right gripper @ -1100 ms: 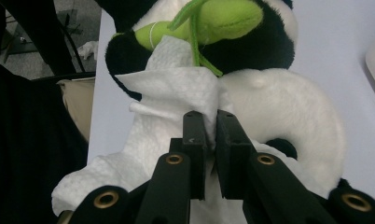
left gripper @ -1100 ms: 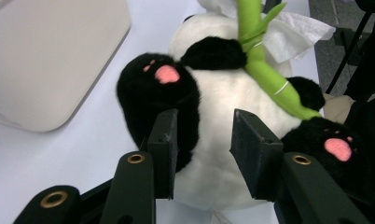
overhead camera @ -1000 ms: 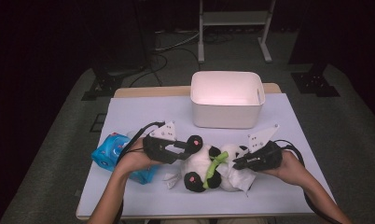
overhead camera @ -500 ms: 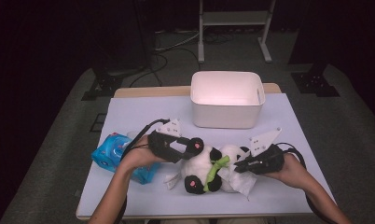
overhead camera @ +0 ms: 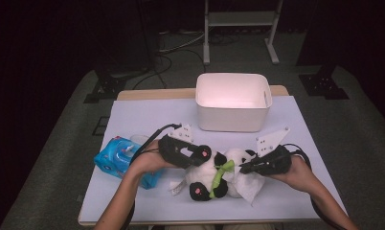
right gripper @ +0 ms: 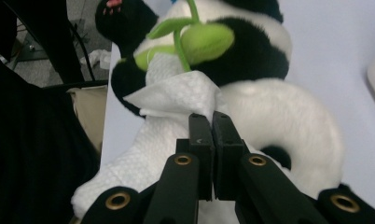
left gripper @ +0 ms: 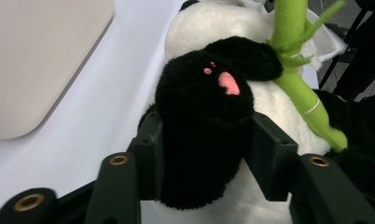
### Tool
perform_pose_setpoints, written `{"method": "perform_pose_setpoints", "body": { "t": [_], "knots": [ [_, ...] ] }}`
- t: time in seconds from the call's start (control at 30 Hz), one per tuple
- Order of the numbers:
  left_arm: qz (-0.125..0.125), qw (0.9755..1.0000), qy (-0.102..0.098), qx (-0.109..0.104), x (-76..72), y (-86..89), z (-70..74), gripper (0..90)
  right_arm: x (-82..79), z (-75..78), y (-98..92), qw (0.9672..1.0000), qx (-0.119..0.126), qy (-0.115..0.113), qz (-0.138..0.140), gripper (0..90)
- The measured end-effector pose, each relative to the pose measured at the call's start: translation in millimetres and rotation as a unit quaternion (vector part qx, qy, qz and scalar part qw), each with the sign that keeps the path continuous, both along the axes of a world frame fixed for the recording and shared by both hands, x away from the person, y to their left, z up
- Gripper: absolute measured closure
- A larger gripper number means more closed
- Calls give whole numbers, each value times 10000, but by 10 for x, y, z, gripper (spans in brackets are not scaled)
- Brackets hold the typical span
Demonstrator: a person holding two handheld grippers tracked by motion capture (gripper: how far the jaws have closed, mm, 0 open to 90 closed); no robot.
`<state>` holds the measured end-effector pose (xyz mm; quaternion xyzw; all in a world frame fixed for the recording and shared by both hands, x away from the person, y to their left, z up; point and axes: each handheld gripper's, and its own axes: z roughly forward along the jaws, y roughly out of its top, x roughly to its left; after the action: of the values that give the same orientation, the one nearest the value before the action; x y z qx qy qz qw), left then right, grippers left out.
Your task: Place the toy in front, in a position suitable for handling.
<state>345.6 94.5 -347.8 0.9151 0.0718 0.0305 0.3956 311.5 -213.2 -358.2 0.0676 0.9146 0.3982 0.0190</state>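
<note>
Gripper on the left (left gripper: 202, 154) is clamping a black leg of the plush panda (overhead camera: 214, 175), its jaws pressing into the fur on both sides in the left gripper view, having just been closing a little further on that limb; the right gripper (right gripper: 212, 135) is pinching a white paper tissue (right gripper: 169, 107) between jaws brought fully together, and the tissue is lying against the panda's white body just below the green bamboo sprig (right gripper: 195, 42) stitched to its front; the panda itself is lying on its back near the front edge of the table (overhead camera: 147, 120), roughly midway between the front corners, with the left gripper (overhead camera: 200, 155) at its left side and the right gripper (overhead camera: 248, 167) at its right; the white bin (overhead camera: 232, 103) is standing near the back edge, well apart from the toy, and a blue tissue pack (overhead camera: 116, 158) is sitting toward the left edge beside the person's left hand (overhead camera: 145, 163). Judging by this, the step in hand is wiping the toy while it is being held steady by the leg; the next move is probably calling for the right gripper to be drawing the tissue across the fur without loosening its pinch, while the left one is keeping the leg firmly held so that the soft body is not sliding or rolling; the tissue snagging on the sprig looks like the main risk.
</note>
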Motion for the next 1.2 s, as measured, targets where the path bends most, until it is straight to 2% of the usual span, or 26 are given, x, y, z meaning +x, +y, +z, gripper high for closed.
{"method": "perform_pose_setpoints", "body": {
  "t": [0.07,0.23,0.37,0.63,0.73,0.77,0.87,0.97,1.07,1.13,1.2],
  "knots": [
    [-67,10000,7,-40,-20,-12,3,551,-5,39,22,9999,138,-20,39,883],
    [-136,9998,-156,83,-102,-18,39,574,-6,69,114,9998,117,-89,96,883],
    [-108,9998,-146,23,-114,12,32,577,-11,67,96,9999,99,-101,59,884],
    [-116,9998,-164,-55,-133,31,22,575,54,85,-143,9992,-175,-167,-334,884],
    [-132,9997,-173,-53,-140,26,26,575,124,73,-227,9981,-204,-103,-564,884],
    [-131,9997,-178,-61,-144,25,27,575,149,78,-233,9982,-180,-105,-561,883],
    [-124,9997,-181,-66,-145,24,25,575,183,135,-147,9984,-186,-157,-516,883],
    [-118,9997,-189,-63,-148,22,27,574,193,200,30,9992,-177,-201,-311,883],
    [-119,9997,-188,-82,-153,33,19,573,167,216,226,9990,-331,-267,-153,869],
    [-110,9997,-182,-99,-156,45,12,572,160,200,295,9985,-430,-333,-60,812],
    [-113,9997,-183,-135,-159,56,8,572,147,225,279,9989,-335,-298,-114,735]
  ]
}}
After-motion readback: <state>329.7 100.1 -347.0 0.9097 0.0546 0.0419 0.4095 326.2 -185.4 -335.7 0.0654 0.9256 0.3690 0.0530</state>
